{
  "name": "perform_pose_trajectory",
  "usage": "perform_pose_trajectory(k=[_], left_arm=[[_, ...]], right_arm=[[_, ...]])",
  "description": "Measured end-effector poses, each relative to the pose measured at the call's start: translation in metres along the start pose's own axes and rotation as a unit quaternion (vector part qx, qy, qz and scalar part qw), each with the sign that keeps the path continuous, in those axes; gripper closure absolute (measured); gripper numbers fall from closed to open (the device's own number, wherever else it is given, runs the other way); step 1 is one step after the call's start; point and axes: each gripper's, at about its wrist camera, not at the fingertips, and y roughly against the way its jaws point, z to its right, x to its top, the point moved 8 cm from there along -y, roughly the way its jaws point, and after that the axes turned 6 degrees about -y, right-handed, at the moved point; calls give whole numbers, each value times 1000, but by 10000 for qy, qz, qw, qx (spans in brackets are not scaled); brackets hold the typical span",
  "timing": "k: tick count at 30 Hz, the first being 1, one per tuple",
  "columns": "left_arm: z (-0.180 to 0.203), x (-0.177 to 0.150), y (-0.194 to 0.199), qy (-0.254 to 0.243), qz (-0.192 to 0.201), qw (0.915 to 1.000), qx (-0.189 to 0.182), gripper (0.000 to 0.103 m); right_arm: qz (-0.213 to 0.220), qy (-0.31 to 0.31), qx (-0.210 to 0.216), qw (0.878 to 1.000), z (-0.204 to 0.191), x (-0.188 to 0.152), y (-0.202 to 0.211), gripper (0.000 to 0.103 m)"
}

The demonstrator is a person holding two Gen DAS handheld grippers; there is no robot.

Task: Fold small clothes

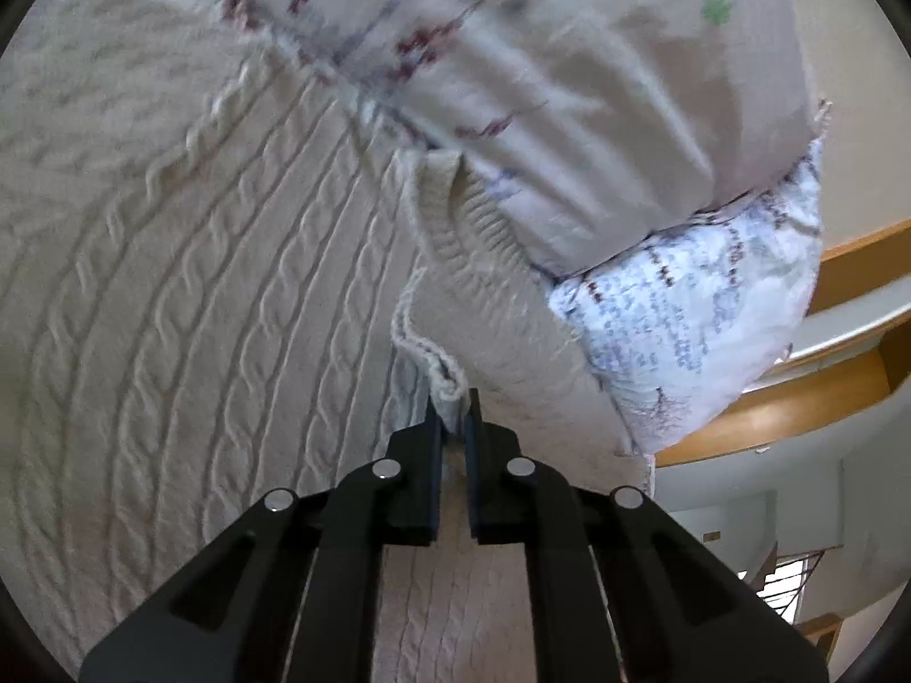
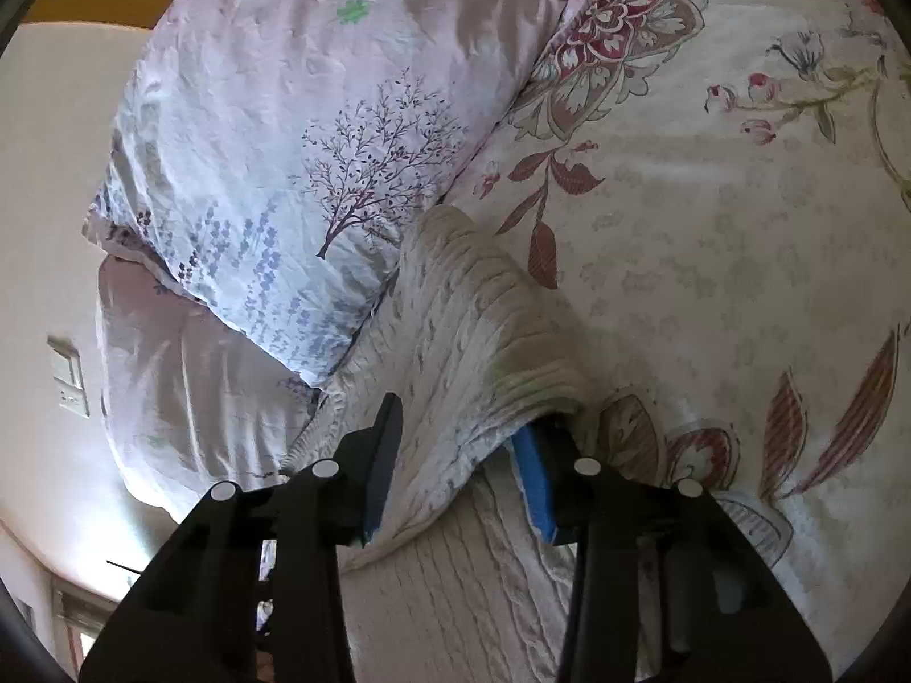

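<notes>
So the left gripper [image 1: 454, 407] is pinched down on a thin rolled edge of the cream cable-knit sweater [image 1: 188, 262], jaws nearly together with just that bit of knit between them. From the left wrist view the sweater fills most of the frame, spread out flat with its ribbed collar [image 1: 461, 210] tucked right up against a pale pillow [image 1: 575, 91]. You also get a second pillow corner with blue print [image 1: 694, 319] and a wooden headboard [image 1: 854, 267] off to the right, which the other camera barely shows.

The right wrist view is the only one showing the floral bedspread [image 2: 712, 239] under everything, plus the tree print on the pillow [image 2: 319, 131]. There the right gripper [image 2: 467, 455] has its jaws spread wide, with a bunched fold of the sweater [image 2: 455, 330] lying between the blue pads [image 2: 535, 478]. Fabric drapes over the far fingertip, so I can't really tell if it's squeezing anything.
</notes>
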Motion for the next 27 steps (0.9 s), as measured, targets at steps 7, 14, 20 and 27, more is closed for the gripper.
perform_pose_trajectory(k=[7,14,20,27], left_arm=[[-4,19,37,-390,364,9985,113,97],[-37,2,12,-286,-102,9982,510,96],[-35,-3,29,-538,-105,9971,532,75],[-77,10,135,-412,883,9931,657,49]], right_arm=[[-30,-12,51,10000,-2,-8,-2,67],[464,-135,-473,9977,15,-10,2,96],[446,607,-918,9929,-1,-21,16,72],[697,1853,-474,9791,-41,-43,46,30]])
